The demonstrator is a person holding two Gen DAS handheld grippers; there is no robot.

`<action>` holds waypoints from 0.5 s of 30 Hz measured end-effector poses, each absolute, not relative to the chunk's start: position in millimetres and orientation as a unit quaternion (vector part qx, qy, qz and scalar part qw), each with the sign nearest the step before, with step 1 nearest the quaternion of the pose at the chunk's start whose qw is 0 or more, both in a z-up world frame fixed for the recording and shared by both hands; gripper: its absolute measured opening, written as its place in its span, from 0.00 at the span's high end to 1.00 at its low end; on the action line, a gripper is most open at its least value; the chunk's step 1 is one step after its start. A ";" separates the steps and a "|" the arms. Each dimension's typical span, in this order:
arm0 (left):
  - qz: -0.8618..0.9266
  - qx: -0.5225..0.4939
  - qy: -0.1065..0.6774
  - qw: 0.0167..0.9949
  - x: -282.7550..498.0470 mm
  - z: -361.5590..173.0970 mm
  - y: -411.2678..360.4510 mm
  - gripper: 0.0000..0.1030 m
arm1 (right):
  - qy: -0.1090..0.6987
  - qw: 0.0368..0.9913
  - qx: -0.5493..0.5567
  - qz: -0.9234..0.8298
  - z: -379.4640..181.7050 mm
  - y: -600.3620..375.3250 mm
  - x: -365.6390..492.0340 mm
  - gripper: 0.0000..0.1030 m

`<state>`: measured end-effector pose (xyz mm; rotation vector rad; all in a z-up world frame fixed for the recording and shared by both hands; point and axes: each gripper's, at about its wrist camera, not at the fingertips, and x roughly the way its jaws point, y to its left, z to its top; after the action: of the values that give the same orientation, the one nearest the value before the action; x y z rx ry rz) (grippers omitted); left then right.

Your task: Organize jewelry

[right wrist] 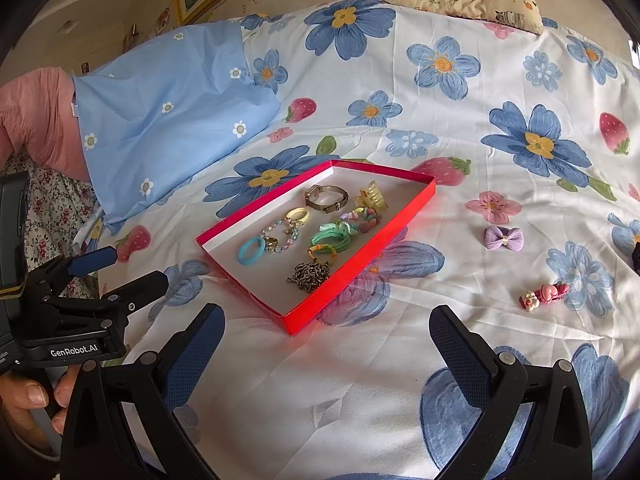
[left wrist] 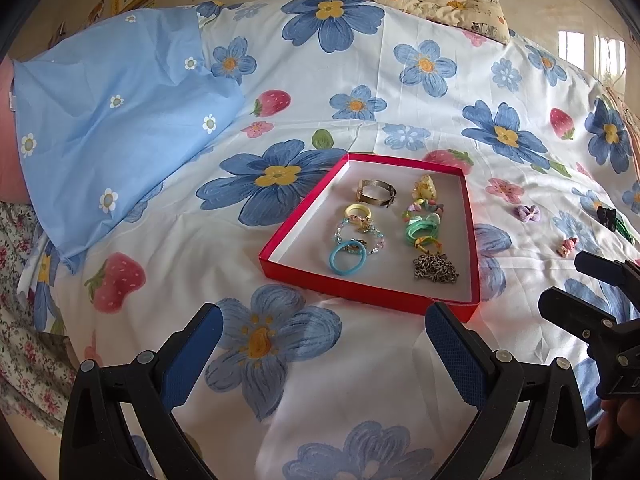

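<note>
Covering bed (left wrist: 160,248): flowered sheet (left wrist: 400,80).

The left tongs (left wrist: 322,318) are matte black plastic, each finger a triangular frame with a cut-out window and round silver pivot pins. Dark blue textured pads (left wrist: 454,350) line the inner faces. The right tongs (right wrist: 326,320) share that build. Seen from the right wrist, the left unit's body bears white "GenRobot.AI" lettering (right wrist: 74,351) and small screws.

Flowered bed sheet (right wrist: 400,380) carries red tray (right wrist: 362,258), purple bow (right wrist: 503,238), pink clip (right wrist: 545,295), blue pillow (right wrist: 168,116)
</note>
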<state>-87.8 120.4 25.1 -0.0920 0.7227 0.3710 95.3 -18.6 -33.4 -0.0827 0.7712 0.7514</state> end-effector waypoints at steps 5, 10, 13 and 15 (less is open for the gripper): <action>0.182 -0.044 0.351 0.917 -87.7 25.0 120.7 0.00 | 0.366 0.858 -0.039 0.358 -32.5 -18.5 93.7 0.00; 0.182 -0.044 0.351 0.917 -87.5 24.9 120.6 0.00 | 0.366 0.858 -0.040 0.359 -32.1 -17.8 93.2 0.00; 0.182 -0.044 0.351 0.918 -87.6 24.8 120.8 0.00 | 0.366 0.858 -0.041 0.359 -31.7 -17.4 92.2 0.00; 0.182 -0.045 0.351 0.918 -87.7 24.9 120.7 0.00 | 0.365 0.857 -0.040 0.360 -31.2 -17.0 91.3 0.00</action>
<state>-87.7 120.7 24.9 -0.0919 0.7216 0.3735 91.3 -17.0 -31.2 -0.0844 0.7678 0.7560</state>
